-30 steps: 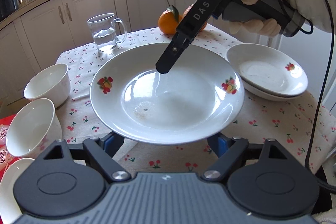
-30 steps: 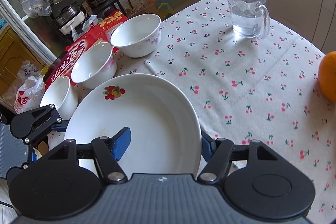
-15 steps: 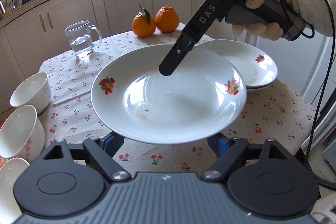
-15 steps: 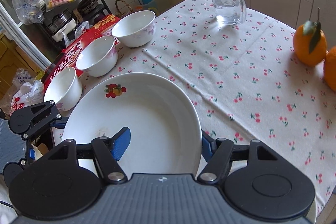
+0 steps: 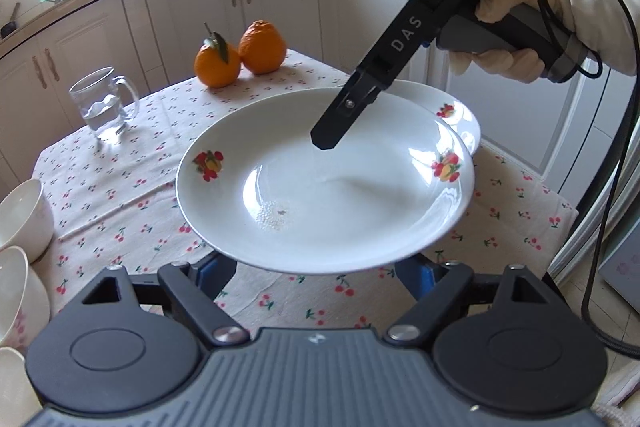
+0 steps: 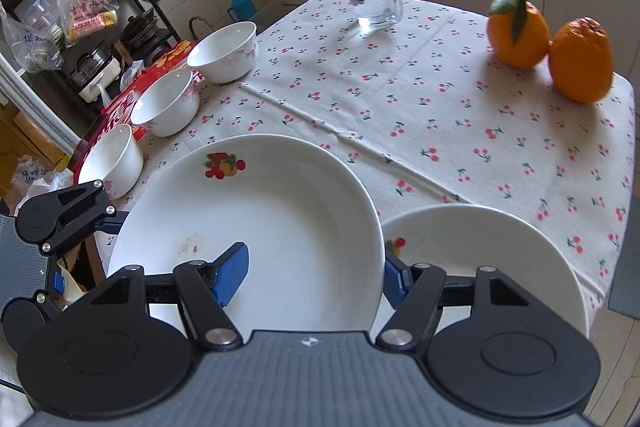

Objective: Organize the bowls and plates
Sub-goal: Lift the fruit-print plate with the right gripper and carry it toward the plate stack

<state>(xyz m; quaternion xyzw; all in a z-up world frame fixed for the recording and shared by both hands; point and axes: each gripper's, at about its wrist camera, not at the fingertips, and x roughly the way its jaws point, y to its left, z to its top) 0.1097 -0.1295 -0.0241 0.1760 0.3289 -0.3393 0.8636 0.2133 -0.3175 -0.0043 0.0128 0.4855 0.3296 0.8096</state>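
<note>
Two grippers share this white fruit-print ceramic plate [image 5: 324, 183], left gripper [image 5: 320, 271] cradling underneath wide, right gripper [image 6: 312, 267] pinching its rim; uneven tilt could slide it onto the stacked white plates [image 6: 480, 247].

The big plate [image 5: 324, 183] is glossy white ceramic, with a dull speckled smear near its middle. Under it lies matt printed cloth [image 5: 120, 187]. Beyond the plate, the mug [image 5: 105, 103] is clear glass.
</note>
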